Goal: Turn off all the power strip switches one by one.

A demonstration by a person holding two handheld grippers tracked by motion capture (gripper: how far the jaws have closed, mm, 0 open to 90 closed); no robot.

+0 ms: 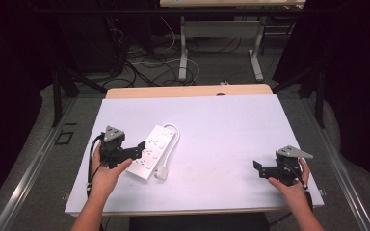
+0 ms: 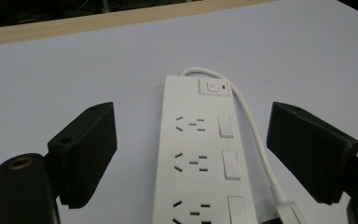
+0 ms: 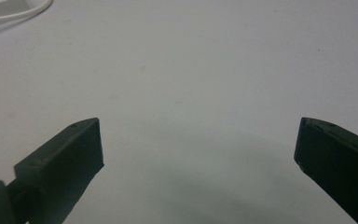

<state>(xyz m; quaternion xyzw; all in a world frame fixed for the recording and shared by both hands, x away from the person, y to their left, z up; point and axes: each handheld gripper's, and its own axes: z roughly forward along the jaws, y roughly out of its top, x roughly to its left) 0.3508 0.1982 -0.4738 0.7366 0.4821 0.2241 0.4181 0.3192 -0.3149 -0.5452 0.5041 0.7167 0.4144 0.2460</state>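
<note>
A white power strip lies at an angle on the left half of the white table; its cord loops at the far end and its plug rests by the near end. My left gripper is open, its jaws on either side of the strip's near part. In the left gripper view the strip with sockets, switches and a red light runs between the wide-apart jaws of the left gripper. My right gripper stands open at the table's right, over bare surface.
A wooden strip edges the table's far side. Beyond it are table legs and loose cables on the floor. A loop of the white cord is at the top left of the right gripper view.
</note>
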